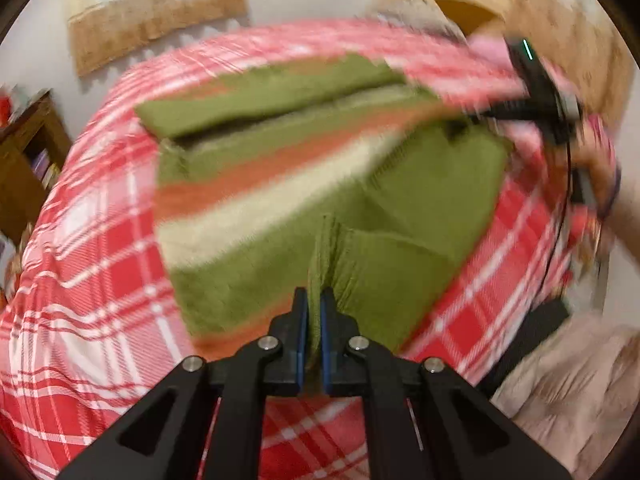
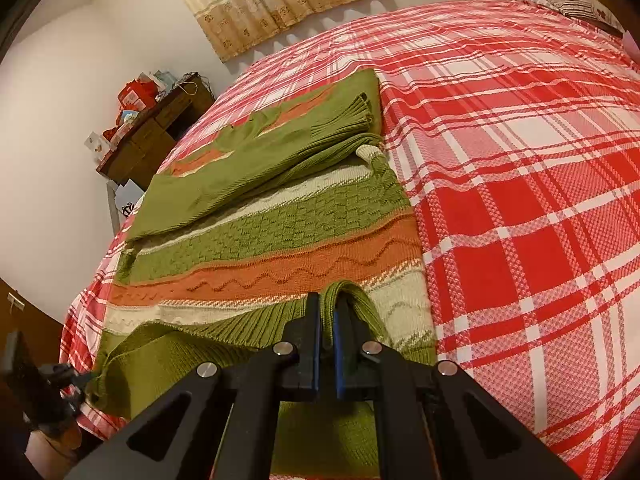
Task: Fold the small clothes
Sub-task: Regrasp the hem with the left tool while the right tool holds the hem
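Bedroom setting: a bed (image 1: 92, 280) under a red-and-white plaid cover carries the work, with a curtained window beyond its far side.

Left wrist view, blurred: the left tongs (image 1: 314, 312) are pressed together, pinching a ribbed green edge of the sweater (image 1: 248, 208). The sweater, striped green, orange and cream, lies on the bed. The right tongs (image 1: 536, 92) show at the sweater's far right, held by a hand (image 1: 600, 184).

Right wrist view, sharp: the right tongs (image 2: 327, 320) are closed on a fold of the sweater's (image 2: 280, 232) green ribbed hem, at the edge nearest the camera. One sleeve (image 2: 256, 160) lies folded across the sweater's body. A wooden cabinet (image 2: 156, 132) stands beyond the bed's left corner.

Judgement: sleeves appear tucked in; the lengthwise fold of the hem toward the collar is not yet done.
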